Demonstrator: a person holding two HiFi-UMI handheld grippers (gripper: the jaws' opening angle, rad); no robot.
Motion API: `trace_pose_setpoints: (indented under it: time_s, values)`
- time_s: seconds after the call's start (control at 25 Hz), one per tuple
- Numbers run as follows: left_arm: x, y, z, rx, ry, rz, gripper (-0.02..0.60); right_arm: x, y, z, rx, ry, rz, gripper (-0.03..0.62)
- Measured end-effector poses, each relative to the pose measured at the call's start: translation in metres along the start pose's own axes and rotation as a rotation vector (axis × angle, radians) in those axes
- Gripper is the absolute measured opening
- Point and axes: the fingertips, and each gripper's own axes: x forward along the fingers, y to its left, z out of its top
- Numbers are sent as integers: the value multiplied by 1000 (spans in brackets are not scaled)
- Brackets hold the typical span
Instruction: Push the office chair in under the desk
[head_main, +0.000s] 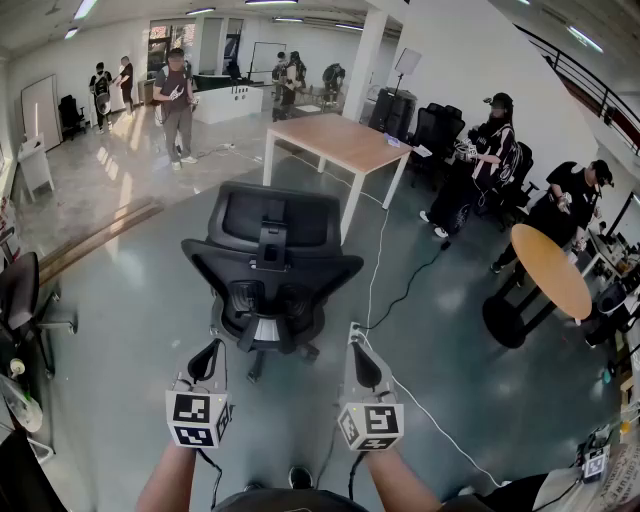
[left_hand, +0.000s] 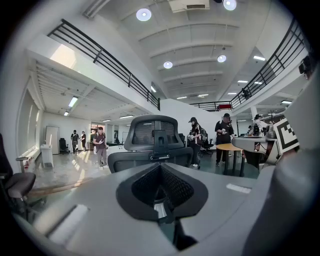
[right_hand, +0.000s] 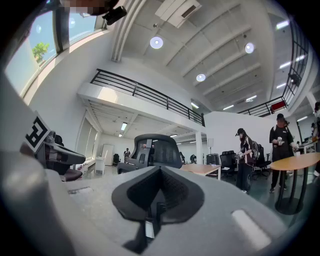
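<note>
Both jaws were closed on nothing as the left gripper (head_main: 211, 346) and right gripper (head_main: 353, 330) hovered just behind the black office chair (head_main: 270, 255) (mesh back toward the camera). The chair stood on open floor (head_main: 120, 300), well apart from the wooden surface (head_main: 335, 140). A white cable (head_main: 377, 250) trailed alongside, and bystanders (head_main: 490, 160) stood beyond.
</note>
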Motion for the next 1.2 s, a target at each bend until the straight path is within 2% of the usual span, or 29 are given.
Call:
trace_pose_setpoints:
  time_s: [0.48,0.64,0.84,1.0,1.2]
  values:
    - [-11,13,-1,8,5,9,18,4,21,0,3,25,64,-11]
    - [-14,13,-2,26,5,4,18,3,25,1,11,30,81,-11]
    - [-20,25,-1,58,-19,35,18,0,26,5,47,15,90,-9]
    - [-26,30,2,121,-66,42,18,-5,25,6,93,5,58,-9]
    - [-33,42,-6,136,-63,34,18,-14,20,1,79,-10,-20,-9]
